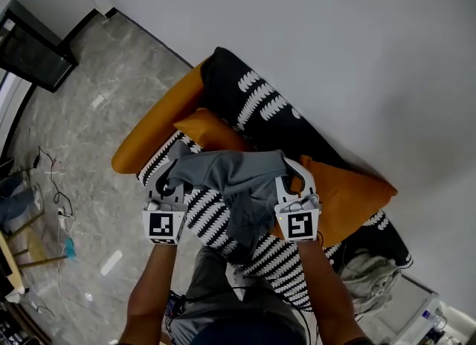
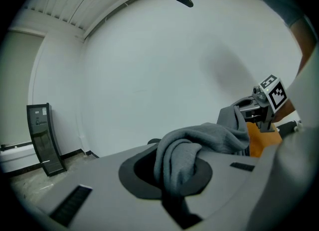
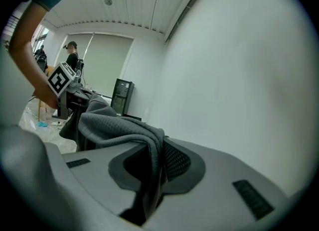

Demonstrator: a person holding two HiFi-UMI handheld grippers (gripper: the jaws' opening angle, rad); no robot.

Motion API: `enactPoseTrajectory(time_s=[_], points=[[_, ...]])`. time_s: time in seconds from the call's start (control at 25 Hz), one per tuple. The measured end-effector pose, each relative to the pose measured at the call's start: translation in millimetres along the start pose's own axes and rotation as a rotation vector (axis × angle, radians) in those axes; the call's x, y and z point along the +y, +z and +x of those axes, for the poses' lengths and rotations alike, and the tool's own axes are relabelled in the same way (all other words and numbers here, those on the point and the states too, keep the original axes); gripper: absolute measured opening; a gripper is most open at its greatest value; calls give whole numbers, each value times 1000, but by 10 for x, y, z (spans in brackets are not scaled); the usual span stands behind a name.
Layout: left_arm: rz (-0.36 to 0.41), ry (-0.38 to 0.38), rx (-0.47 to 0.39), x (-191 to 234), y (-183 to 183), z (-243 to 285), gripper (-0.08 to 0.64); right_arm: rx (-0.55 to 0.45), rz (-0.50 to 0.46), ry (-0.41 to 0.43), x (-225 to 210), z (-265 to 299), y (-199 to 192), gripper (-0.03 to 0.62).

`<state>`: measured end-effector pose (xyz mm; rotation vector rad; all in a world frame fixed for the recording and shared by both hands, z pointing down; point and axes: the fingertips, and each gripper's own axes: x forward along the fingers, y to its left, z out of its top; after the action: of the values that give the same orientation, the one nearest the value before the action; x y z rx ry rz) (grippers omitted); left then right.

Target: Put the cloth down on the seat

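Head view: grey cloth (image 1: 239,180) stretched between left gripper (image 1: 169,176) and right gripper (image 1: 294,180), over striped seat (image 1: 212,221). Left gripper view: jaws clenched on a cloth fold. Right gripper view: jaws clenched on cloth edge

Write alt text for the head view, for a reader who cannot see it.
The left tongs and right tongs each grip an end of a grey cloth, held over the striped seat of an orange sofa.
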<state>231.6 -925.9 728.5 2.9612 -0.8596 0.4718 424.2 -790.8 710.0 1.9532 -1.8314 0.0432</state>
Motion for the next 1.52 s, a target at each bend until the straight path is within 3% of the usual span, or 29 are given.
enactPoseTrajectory(time_s=[0.64,1.0,1.32,1.52], points=[[-89,-7,146,110,-1096,786,17,108,22,18,78,829,-951,48],[-78,-45,232,191,-1575,1304,23,180,78,53,166,1446,-1495,51],[-68,-87,324,226,-2061,1505,104,358,127,75,124,1640,-2341,53],[-79,-118,391,198,-2360,1576,182,451,157,105,82,1688,-2773,91]])
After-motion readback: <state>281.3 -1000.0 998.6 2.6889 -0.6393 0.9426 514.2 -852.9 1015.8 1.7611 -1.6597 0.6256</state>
